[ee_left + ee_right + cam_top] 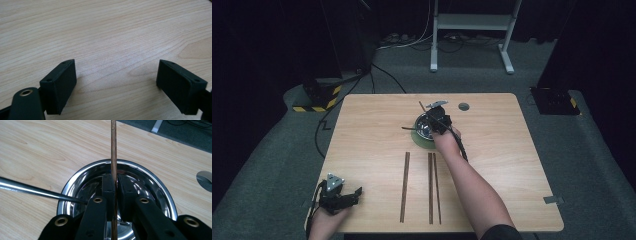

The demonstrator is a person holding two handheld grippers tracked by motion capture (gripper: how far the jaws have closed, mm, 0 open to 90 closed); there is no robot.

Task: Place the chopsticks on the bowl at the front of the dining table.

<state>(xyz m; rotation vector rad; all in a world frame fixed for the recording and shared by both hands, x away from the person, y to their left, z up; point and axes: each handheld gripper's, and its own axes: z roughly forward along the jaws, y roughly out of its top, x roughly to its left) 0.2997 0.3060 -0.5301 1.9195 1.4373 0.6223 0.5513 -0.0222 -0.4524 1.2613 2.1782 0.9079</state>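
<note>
Resting at the left: the left claw (353,194) lies near the front-left corner of the light wooden tabletop (522,165), jaws spread wide with bare wood between them in the left gripper view (116,82); it grips nothing.

Waiting sticks: three long brown wooden chopsticks lie flat on the front half of the tabletop, one alone (405,186) and a close pair (434,187) just to its right, all pointing away from the person.

Bowl: a round shiny steel bowl (424,128) sits on a dark green round mat (418,141) past the far ends of those sticks, near the tabletop's middle. One dark stick (37,191) already leans in it, its end jutting out over the left rim.

Held stick: a thin brown wooden chopstick (113,150) is pinched in the right claw (114,183), whose jaws are pressed together on it. It stands along the jaws and pokes out beyond them, over the bowl's hollow.

Step in hand: carrying a chopstick to the bowl; as I judge it, the claw is placed for the drop.

Next move: probably tipping the lower end into the hollow, then parting the jaws gently so the stick settles against the rim rather than bouncing out.

Remaining: three sticks left to fetch.
</note>
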